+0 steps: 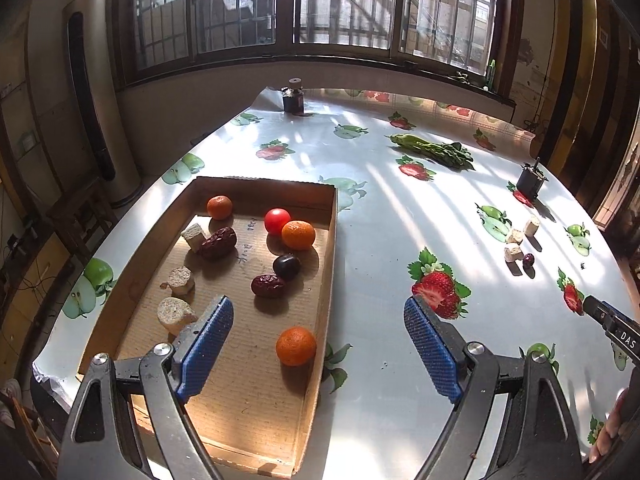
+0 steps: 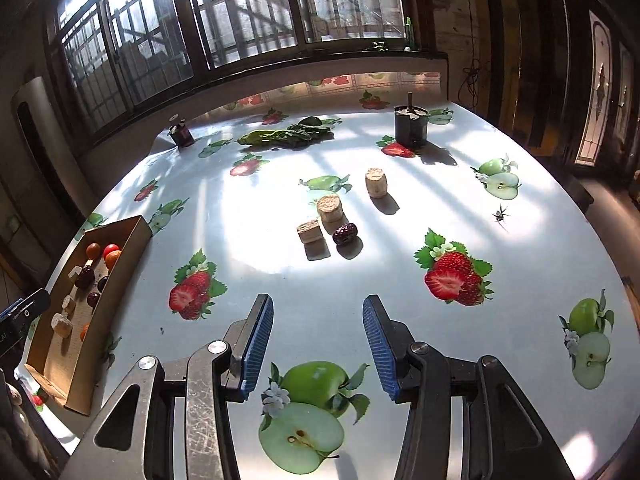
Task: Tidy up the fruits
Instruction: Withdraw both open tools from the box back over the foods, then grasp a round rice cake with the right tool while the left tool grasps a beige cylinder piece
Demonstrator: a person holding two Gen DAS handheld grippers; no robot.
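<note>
A cardboard tray (image 1: 328, 264) holds three oranges, the nearest (image 1: 296, 346), a red tomato (image 1: 277, 221), two red dates (image 1: 268, 286), a dark plum (image 1: 286, 266) and pale cut chunks (image 1: 175, 314). My left gripper (image 1: 318, 340) is open and empty above the tray's near right side. My right gripper (image 2: 318, 340) is open and empty over the table, nearer than a red date (image 2: 345, 233) and three pale chunks (image 2: 330, 207). The tray also shows in the right wrist view (image 2: 138, 232) at far left.
Green leafy vegetables (image 2: 286, 134) lie at the table's far side. A dark cup (image 2: 411, 126) stands far right and a small dark jar (image 2: 182, 134) far left. An insect (image 2: 500, 213) sits on the fruit-print tablecloth. Windows run behind the table.
</note>
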